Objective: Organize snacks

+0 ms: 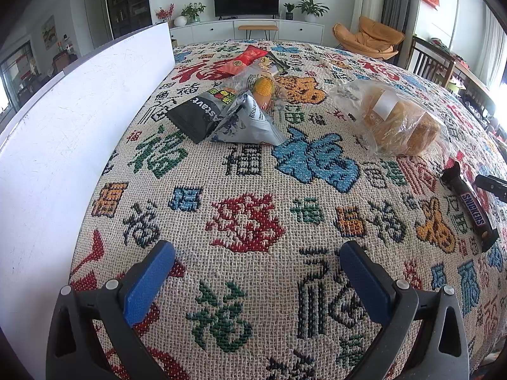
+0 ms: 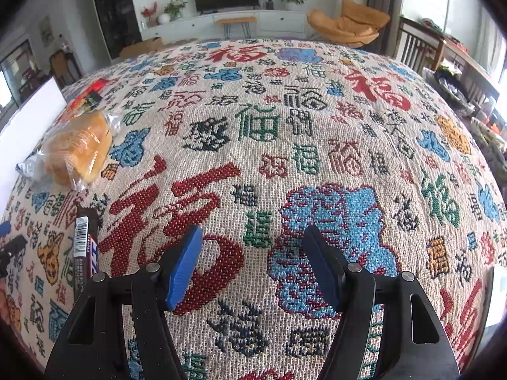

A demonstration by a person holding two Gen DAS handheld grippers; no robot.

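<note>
A pile of snack bags lies ahead in the left wrist view: a black and grey packet (image 1: 202, 115), a silver pouch (image 1: 250, 123), an orange snack in clear wrap (image 1: 264, 90) and a red packet (image 1: 245, 60). A bagged bread loaf (image 1: 399, 120) lies to their right; it also shows in the right wrist view (image 2: 77, 150). A Snickers bar (image 1: 472, 209) lies at far right, and in the right wrist view at the left (image 2: 84, 250). My left gripper (image 1: 258, 258) is open and empty above the cloth. My right gripper (image 2: 252, 237) is open and empty.
A white box wall (image 1: 79, 133) runs along the left side of the patterned tablecloth (image 1: 247, 221). Wooden chairs (image 1: 434, 60) stand past the table's right edge. A TV and cabinet stand at the far wall.
</note>
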